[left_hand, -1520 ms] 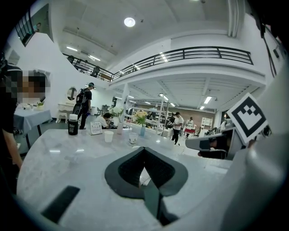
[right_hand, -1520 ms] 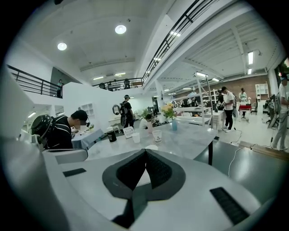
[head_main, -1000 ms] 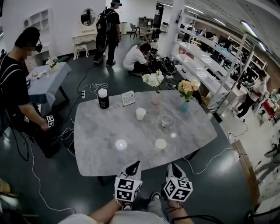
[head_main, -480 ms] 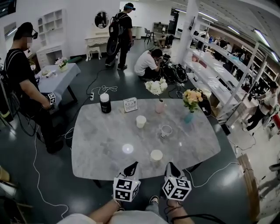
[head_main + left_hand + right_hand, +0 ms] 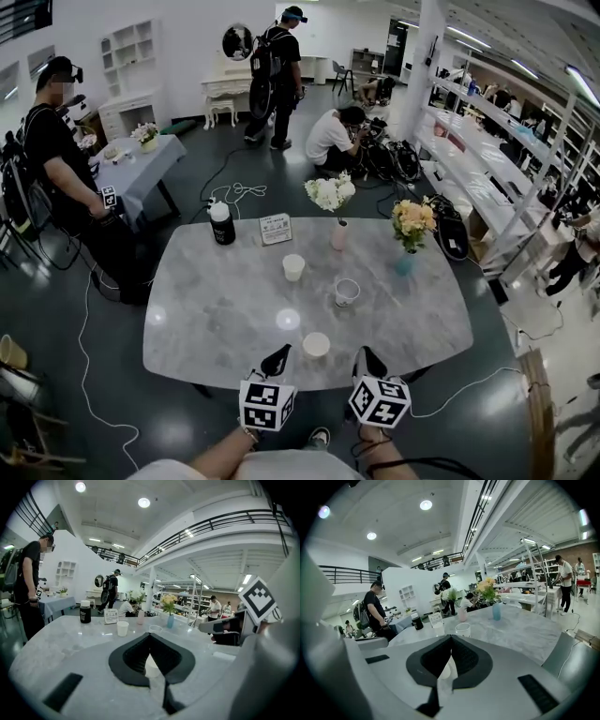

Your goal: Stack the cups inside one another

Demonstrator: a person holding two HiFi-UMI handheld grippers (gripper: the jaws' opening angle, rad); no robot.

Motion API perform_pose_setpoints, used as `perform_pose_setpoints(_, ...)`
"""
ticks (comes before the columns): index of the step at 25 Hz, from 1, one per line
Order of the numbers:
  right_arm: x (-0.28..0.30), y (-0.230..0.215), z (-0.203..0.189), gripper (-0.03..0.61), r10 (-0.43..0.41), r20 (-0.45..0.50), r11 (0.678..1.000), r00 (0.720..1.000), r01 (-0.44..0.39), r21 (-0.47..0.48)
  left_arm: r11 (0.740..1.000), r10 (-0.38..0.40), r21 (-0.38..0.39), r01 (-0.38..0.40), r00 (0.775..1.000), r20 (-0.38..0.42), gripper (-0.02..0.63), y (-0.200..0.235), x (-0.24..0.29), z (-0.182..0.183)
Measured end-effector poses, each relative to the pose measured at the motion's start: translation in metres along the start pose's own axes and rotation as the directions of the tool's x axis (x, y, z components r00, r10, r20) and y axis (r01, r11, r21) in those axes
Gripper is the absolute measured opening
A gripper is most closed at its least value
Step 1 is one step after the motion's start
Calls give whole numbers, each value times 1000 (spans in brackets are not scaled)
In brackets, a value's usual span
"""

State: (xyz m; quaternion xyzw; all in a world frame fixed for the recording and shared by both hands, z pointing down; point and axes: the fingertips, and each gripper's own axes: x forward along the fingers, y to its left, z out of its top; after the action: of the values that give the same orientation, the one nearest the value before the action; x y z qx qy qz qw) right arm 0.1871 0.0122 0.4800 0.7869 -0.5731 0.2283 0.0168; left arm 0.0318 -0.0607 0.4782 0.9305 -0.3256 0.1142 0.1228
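Head view looks down on a grey marble table (image 5: 197, 309) with rounded corners. Three small white cups stand on it, all apart, none inside another. The nearest white cup (image 5: 316, 345) is close to the near edge. The white cup with a dark inside (image 5: 346, 292) is nearer the middle, a bit to the right. The farthest white cup (image 5: 293, 267) stands past the middle.

The left gripper (image 5: 278, 355) and the right gripper (image 5: 367, 357) hang over the near edge, one on each side of the nearest cup. Both have their jaws pressed together with nothing in them.

Along the far edge are a black bottle with a white lid (image 5: 221, 225), a small sign card (image 5: 275, 229), a pink vase of white flowers (image 5: 338, 234) and a blue vase of yellow flowers (image 5: 405, 262).
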Motion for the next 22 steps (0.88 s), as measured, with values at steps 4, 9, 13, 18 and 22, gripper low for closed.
perform_pose_setpoints(4, 8, -15, 9, 6, 47, -11, 999, 999, -47, -14, 999, 52, -9, -52, 999, 4, -3, -10, 10, 4)
perform_pose_setpoints(9, 23, -32, 20, 6, 97, -16, 995, 995, -97, -23, 994, 107, -15, -107, 994, 15, -3, -17, 22, 9)
perform_pose_setpoints(13, 37, -32, 16, 6, 153, -45, 988, 987, -153, 0, 987, 161, -29, -161, 987, 6, -3, -14, 22, 5)
perform_pose_setpoints(18, 51, -24, 5, 6, 210, -80, 978, 974, -209, 21, 974, 217, -54, -218, 976, -32, -3, -5, 18, -12)
perform_pose_setpoints(22, 69, -24, -1, 6, 222, -98, 975, 970, -224, -6, 969, 232, -72, -235, 971, -49, -3, 6, 30, -21)
